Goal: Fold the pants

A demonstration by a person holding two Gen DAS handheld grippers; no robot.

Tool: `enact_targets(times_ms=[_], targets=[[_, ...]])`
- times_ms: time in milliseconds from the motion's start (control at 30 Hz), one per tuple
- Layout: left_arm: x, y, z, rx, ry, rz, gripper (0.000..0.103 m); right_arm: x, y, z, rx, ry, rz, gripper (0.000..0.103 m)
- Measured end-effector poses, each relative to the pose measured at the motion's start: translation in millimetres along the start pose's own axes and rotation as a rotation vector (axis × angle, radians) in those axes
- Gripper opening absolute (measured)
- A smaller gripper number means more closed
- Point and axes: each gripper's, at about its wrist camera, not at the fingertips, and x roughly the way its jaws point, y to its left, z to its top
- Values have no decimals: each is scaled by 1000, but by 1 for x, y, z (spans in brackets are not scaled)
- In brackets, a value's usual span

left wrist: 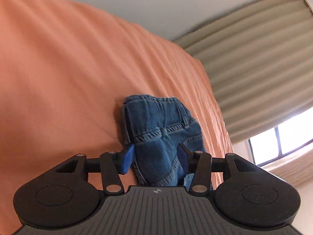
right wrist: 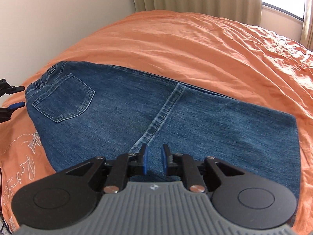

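jeans (right wrist: 156, 117) flat on orange bedsheet (right wrist: 215, 49), halved lengthwise, legs stacked | left gripper (left wrist: 156, 156) jaws apart around waistband end, not pinching | right gripper (right wrist: 154, 160) jaws apart over hem | crosswise folds left

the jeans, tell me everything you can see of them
The jeans are blue denim with an elastic waistband, a stitched back pocket and a pale hem. They lie on the orange bedspread, folded lengthwise. The open left gripper straddles the waistband end; the open right gripper hovers over the hem.
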Motion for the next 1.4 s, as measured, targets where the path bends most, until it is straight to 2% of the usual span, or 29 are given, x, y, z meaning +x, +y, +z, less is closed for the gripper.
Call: enact_targets(times_ms=[300, 433, 500, 633, 733, 800, 900, 1033, 1167, 1300, 1400], targets=[[39, 23, 0, -20, -4, -41, 56, 46, -8, 7, 80, 99, 25, 11], [50, 19, 0, -1, -4, -32, 53, 57, -13, 4, 137, 131, 21, 9], [57, 13, 2, 26, 0, -9, 46, 58, -15, 3, 152, 138, 21, 7], [59, 2, 6, 69, 2, 43, 34, 48, -15, 2, 141, 117, 28, 6], [54, -15, 5, 122, -14, 71, 28, 25, -22, -2, 146, 68, 47, 7], [41, -30, 4, 162, -36, 73, 26, 8, -29, -6, 156, 37, 48, 11], [21, -62, 0, 211, -69, 51, 25, -18, -43, -17, 180, -4, 44, 11], [-3, -127, -21, 359, -121, 23, 24, -45, -61, -33, 209, -47, 32, 11], [-27, -204, -69, 574, -172, -2, 23, -67, -80, -48, 263, -80, 32, 11], [-34, -277, -144, 843, -207, 20, 23, -89, -105, -66, 336, -112, 67, 11], [-25, -318, -207, 1010, -203, 42, 23, -98, -125, -79, 395, -117, 81, 11]])
